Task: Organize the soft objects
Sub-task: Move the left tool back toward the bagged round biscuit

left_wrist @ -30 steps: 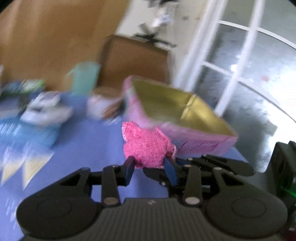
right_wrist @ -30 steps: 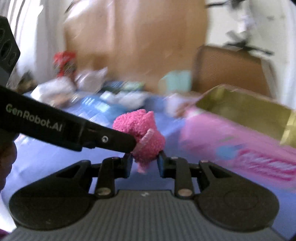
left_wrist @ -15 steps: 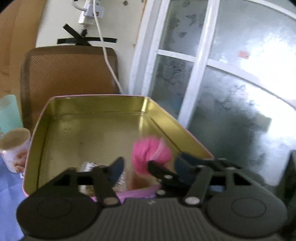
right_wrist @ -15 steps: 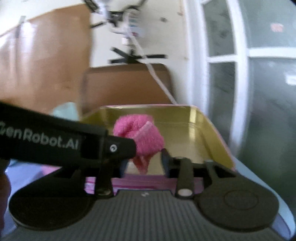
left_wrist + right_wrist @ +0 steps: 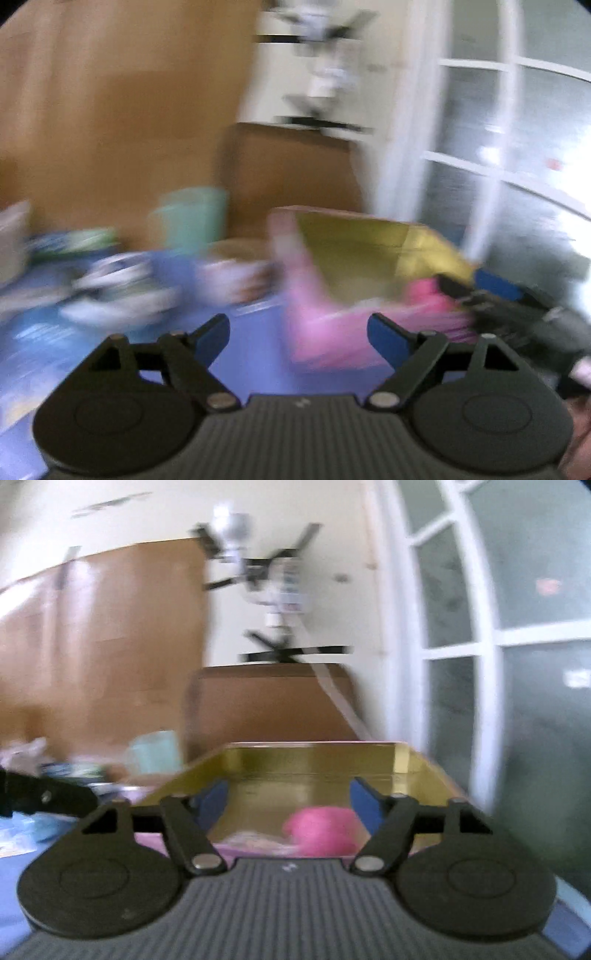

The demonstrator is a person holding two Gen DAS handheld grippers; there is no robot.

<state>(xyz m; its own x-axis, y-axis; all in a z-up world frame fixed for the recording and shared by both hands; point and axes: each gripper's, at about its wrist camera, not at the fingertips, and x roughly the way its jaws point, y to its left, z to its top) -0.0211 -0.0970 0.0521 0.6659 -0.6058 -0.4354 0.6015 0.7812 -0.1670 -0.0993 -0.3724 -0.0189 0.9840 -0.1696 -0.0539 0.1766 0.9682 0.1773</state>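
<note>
Looking along my right gripper (image 5: 288, 799), I see its jaws spread with nothing pinched; the pink fuzzy toy (image 5: 321, 829) lies beyond them on the gold floor of the pink tin (image 5: 314, 751), at lower centre of the frame. My left gripper (image 5: 297, 332) has just been opening and now stands wide with only blue tablecloth (image 5: 255, 354) between its pads. In that blurred view the tin sits right of centre, the toy showing at its near right corner, beside the other gripper's tips. A teal cup (image 5: 192, 218) stands left of the tin.
</note>
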